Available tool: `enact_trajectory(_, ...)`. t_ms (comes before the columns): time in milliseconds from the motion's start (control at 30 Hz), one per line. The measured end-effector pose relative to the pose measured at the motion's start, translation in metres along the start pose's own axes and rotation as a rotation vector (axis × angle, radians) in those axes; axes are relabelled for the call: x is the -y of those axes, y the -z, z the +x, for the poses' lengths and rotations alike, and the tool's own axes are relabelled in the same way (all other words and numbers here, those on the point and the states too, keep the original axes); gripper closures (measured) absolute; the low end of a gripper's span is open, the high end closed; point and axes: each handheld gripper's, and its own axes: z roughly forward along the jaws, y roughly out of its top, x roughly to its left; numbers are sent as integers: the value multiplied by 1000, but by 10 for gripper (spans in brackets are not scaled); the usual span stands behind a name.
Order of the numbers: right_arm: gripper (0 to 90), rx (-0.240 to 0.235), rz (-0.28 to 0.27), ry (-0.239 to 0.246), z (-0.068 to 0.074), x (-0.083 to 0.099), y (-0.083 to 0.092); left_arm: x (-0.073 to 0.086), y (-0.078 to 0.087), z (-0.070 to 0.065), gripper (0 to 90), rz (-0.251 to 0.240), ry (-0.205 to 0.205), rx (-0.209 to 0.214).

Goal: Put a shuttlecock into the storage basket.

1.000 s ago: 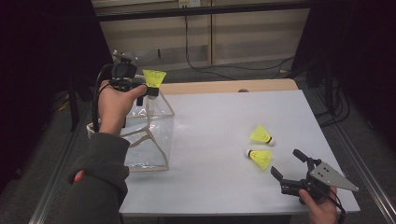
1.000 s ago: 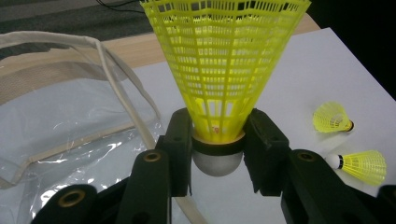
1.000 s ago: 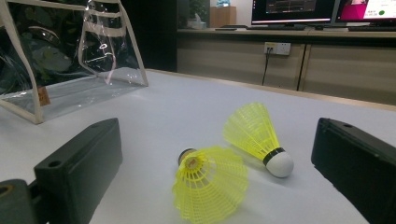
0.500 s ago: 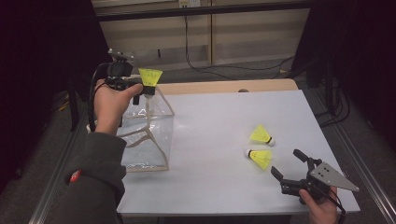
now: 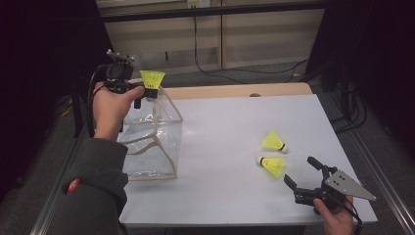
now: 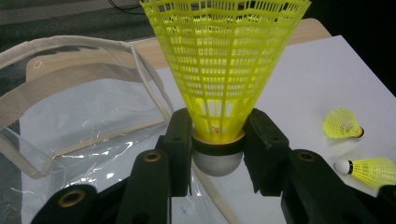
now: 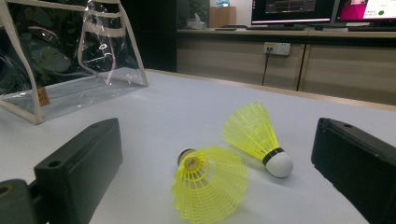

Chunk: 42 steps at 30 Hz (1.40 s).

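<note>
The left gripper (image 5: 143, 93) is held up over the far left part of the white table (image 5: 230, 127), above the open top of a clear plastic bag (image 5: 151, 142) with beige trim. Its jaws pinch a yellow shuttlecock (image 5: 152, 79) by the cork base, the pads pressing on both sides of the cork, and the yellow skirt stands upright above them; the left gripper view shows this grip close up (image 6: 219, 158). The right gripper (image 5: 302, 175) rests low near the table's front right corner, with its jaws spread wide and nothing between them. Just beyond it, 2 more yellow shuttlecocks (image 5: 272, 166) (image 5: 274, 141) lie on their sides on the table, close together and well apart from the bag.
</note>
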Motion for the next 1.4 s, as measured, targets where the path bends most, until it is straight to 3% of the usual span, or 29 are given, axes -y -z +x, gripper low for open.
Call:
enact_trajectory(833, 18, -2, -2, 2, 0, 0, 0, 3, 9, 19, 644, -3, 18, -42)
enact_trajectory(1400, 18, 0, -3, -1, 0, 0, 0, 7, 4, 29, 644, 1, 33, -54)
